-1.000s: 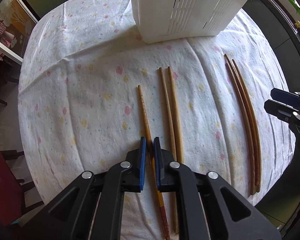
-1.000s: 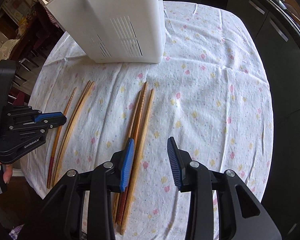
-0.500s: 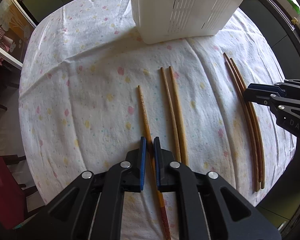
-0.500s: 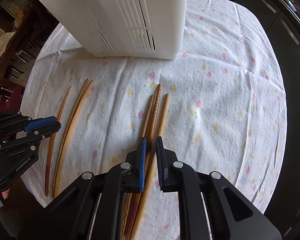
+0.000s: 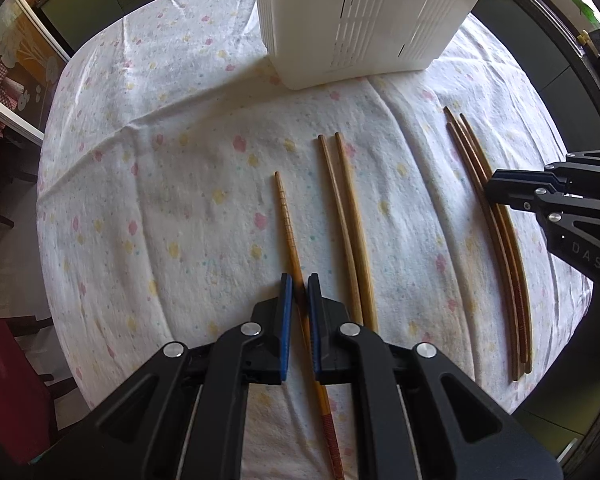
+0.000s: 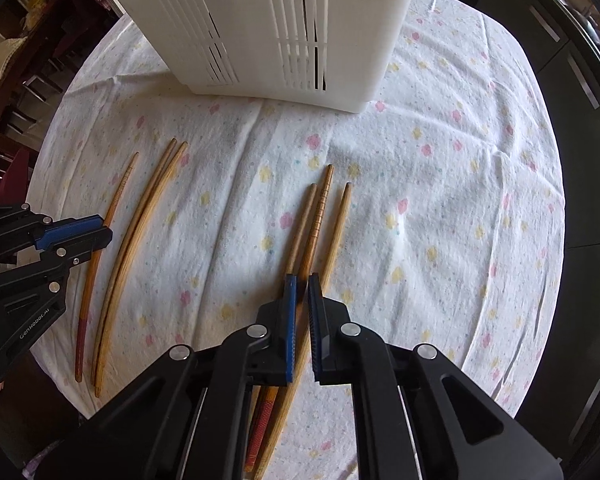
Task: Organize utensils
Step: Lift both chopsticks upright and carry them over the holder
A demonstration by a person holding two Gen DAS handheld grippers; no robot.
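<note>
My left gripper [image 5: 299, 292] points down and is shut on a single ringed chopstick [image 5: 286, 220] with a red end, which lies on the tablecloth. My right gripper [image 6: 302, 292] stands over a group of three chopsticks. Its jaws are closing the last bit, and the middle ringed chopstick [image 6: 319, 216] is pinched between the blue pads. A pair of plain wooden chopsticks [image 5: 350, 208] lies between the two groups. The white slotted utensil basket [image 6: 280, 28] stands upright at the far side. Each view shows the other gripper at its edge: right gripper [image 5: 496, 190], left gripper [image 6: 96, 230].
A floral white tablecloth [image 5: 160, 200] covers the round table. The table's edge drops off close behind both grippers. Dark cabinets line the right side, and chairs [image 6: 28, 92] and a red seat [image 5: 8, 392] stand off the left.
The right gripper moved in over the three chopsticks and sank a little, and its jaws went from wide open to pinched on the middle one. The left gripper kept still.
</note>
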